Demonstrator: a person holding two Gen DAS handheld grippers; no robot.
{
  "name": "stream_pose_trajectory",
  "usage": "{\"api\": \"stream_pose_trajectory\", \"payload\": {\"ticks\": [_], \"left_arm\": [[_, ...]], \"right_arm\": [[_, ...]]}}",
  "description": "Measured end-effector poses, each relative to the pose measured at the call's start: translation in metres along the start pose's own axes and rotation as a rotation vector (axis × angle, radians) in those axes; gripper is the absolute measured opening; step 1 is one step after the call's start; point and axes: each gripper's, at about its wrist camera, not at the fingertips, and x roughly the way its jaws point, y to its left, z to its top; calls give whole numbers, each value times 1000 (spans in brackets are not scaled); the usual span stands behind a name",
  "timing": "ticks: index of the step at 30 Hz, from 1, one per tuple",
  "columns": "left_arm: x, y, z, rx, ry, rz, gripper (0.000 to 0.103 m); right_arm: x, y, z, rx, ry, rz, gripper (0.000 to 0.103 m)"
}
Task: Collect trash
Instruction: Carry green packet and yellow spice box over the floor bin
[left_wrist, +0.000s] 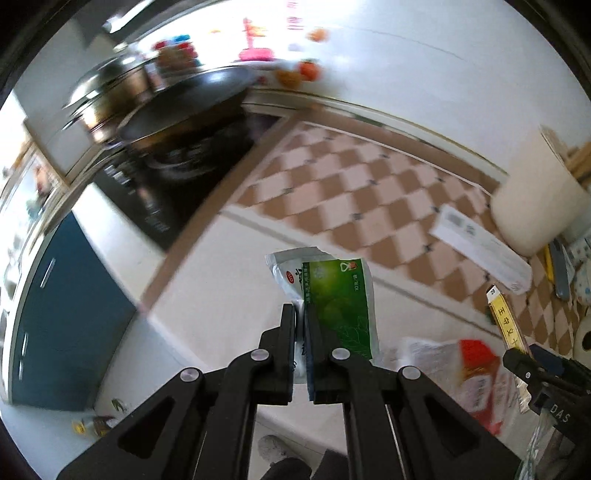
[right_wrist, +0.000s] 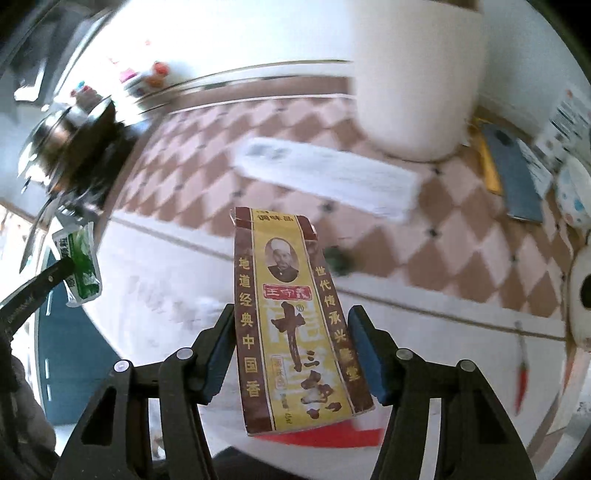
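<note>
Honestly, both hands are loaded; left gripper (left_wrist: 300, 314) is pinched tight on the green sachet (left_wrist: 338, 299), right gripper (right_wrist: 291, 332) clamps the thirteen-spice box (right_wrist: 291, 314), both lifted clear above the worktop (left_wrist: 229, 295); sachet held only by its edge, could slip; red-and-white wrapper (left_wrist: 469, 373) remains near the worktop's front edge.

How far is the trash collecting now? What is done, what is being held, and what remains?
Done: nothing visibly binned; no bin can be identified. In hand: the left gripper is shut on a green sachet, and the right gripper is shut on a yellow-brown spice box. Left: a white flat box and a red-and-white wrapper lie on the counter.
</note>
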Motion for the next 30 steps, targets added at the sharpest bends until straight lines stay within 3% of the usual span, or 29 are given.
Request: {"api": "stream_pose_trajectory", "payload": {"ticks": [7, 13, 17, 22, 26, 30], "left_arm": [[-13, 133, -66, -150, 13, 47, 2], [22, 252, -150, -317, 153, 53, 3], [87, 325, -222, -488, 322, 2, 3], [174, 379, -305, -638, 461, -50, 3], [257, 397, -357, -716, 558, -144, 3], [339, 399, -397, -722, 634, -164, 6]], "right_arm": [[1, 123, -53, -119, 10, 65, 58], [32, 237, -122, -237, 92, 145, 58], [88, 305, -178, -332, 176, 163, 58], [182, 351, -246, -411, 326, 147, 58], [264, 370, -292, -471, 428, 122, 58], [359, 381, -334, -523, 511, 78, 58]]}}
